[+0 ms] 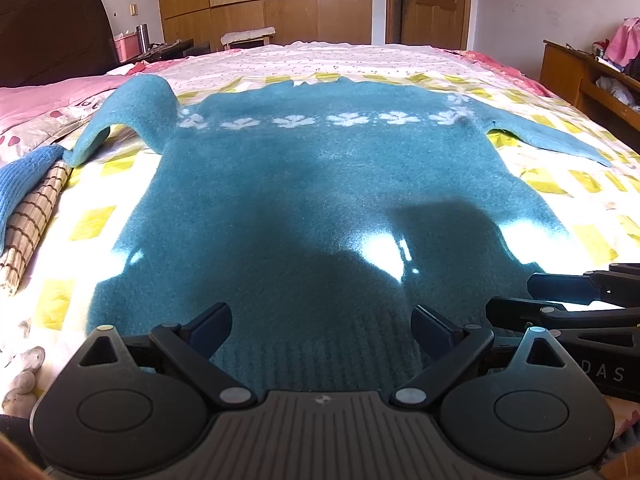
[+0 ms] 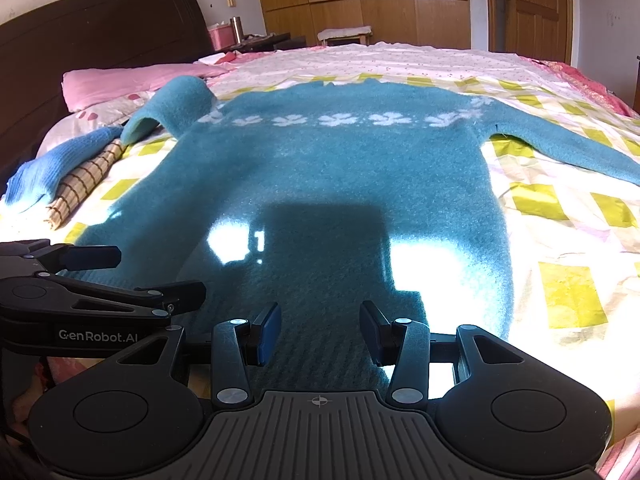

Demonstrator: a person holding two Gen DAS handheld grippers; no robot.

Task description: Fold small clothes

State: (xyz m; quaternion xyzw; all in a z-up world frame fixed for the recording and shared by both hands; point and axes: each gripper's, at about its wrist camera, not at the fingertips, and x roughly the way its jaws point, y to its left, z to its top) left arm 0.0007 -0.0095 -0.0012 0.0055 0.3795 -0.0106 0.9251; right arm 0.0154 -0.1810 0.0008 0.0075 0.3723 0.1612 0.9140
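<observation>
A teal fuzzy sweater (image 1: 312, 184) (image 2: 332, 176) with a row of white flowers across the chest lies flat on the bed, hem toward me. Its left sleeve (image 1: 132, 112) (image 2: 180, 100) arches up and bends back; the right sleeve (image 1: 552, 140) (image 2: 560, 140) lies stretched out. My left gripper (image 1: 322, 328) hovers open over the ribbed hem, nothing between its fingers. Beside it, my right gripper (image 2: 320, 330) is also open above the hem, and shows at the right edge of the left wrist view (image 1: 516, 292). The left gripper appears at the left of the right wrist view (image 2: 160, 272).
A blue knit garment (image 1: 24, 176) (image 2: 52, 168) and a rolled checked cloth (image 1: 32, 220) (image 2: 84, 180) lie left of the sweater. A pink pillow (image 2: 132, 80) sits by the dark headboard (image 2: 100, 24). The yellow-checked bedspread (image 1: 560, 184) surrounds the sweater. A wooden shelf (image 1: 580, 76) stands on the right.
</observation>
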